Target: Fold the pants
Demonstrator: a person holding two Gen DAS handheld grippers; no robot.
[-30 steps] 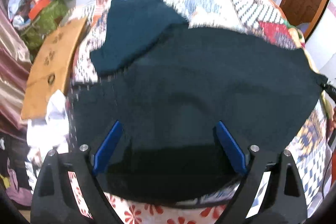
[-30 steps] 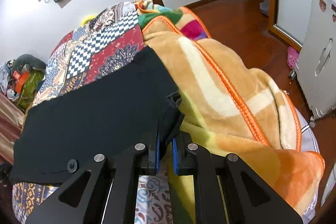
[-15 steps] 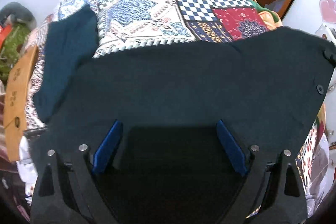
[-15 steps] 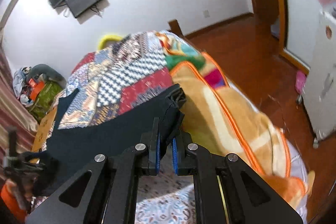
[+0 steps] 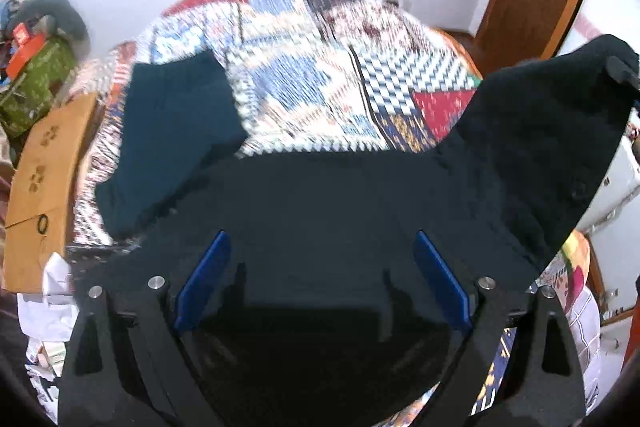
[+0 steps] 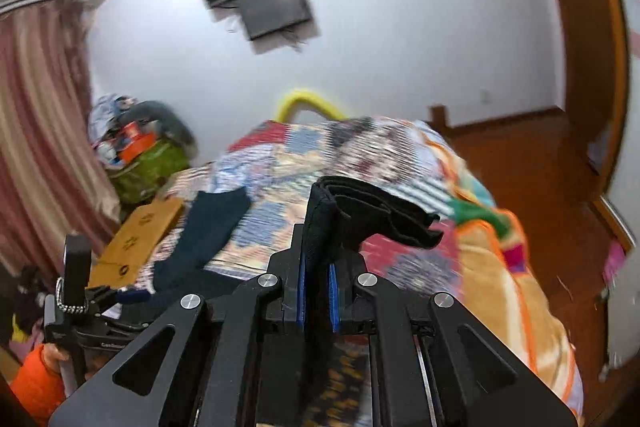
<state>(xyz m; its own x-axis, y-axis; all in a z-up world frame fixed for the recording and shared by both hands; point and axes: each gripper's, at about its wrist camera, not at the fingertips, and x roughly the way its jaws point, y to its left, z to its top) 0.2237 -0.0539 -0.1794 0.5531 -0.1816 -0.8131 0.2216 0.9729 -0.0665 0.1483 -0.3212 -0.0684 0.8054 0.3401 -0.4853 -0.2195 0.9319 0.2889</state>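
The dark pants (image 5: 360, 211) are spread over the patchwork quilt (image 5: 320, 79) of the bed, one leg reaching toward ten o'clock. Their waistband corner (image 6: 360, 207) is raised at two o'clock, pinched between the closed pads of the right gripper (image 6: 318, 293). The left gripper (image 5: 320, 279) is seen above the cloth, its jaws standing wide apart, nothing clamped.
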